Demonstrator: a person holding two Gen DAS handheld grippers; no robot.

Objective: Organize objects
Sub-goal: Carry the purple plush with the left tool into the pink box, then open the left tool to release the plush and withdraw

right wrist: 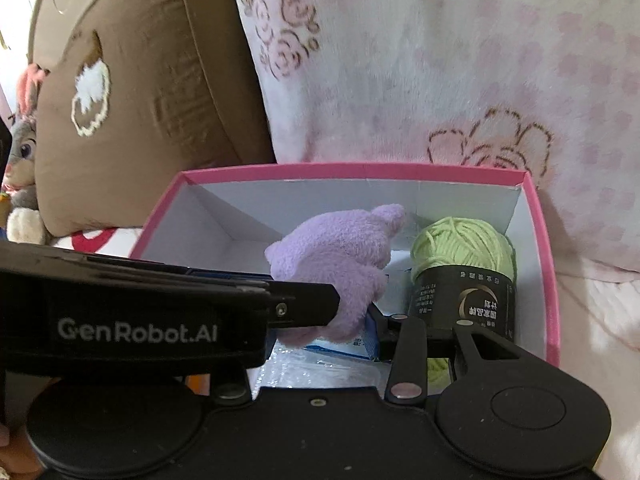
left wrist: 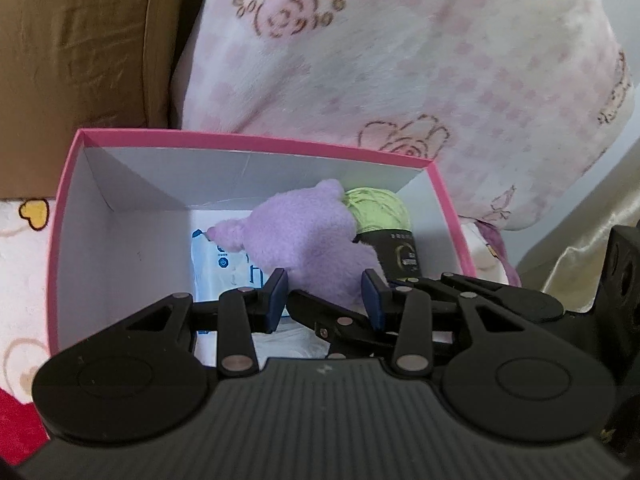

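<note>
A pink box (left wrist: 256,145) with white inner walls holds a purple plush toy (left wrist: 304,240), a green yarn ball with a black label (left wrist: 380,212) and a white-blue plastic packet (left wrist: 224,264). My left gripper (left wrist: 326,296) is open, its pads either side of the plush's near end, just above the box. In the right wrist view the box (right wrist: 352,170), plush (right wrist: 336,264), yarn (right wrist: 464,252) and packet (right wrist: 332,348) show again. My right gripper (right wrist: 352,324) sits at the plush's near end; the left gripper's body (right wrist: 160,312) crosses in front and hides its left finger.
A brown cushion (right wrist: 140,100) and a pink-white flowered blanket (right wrist: 440,60) stand behind the box. A grey rabbit plush (right wrist: 20,152) is at the far left. The box rests on a white patterned bed cover (left wrist: 24,248).
</note>
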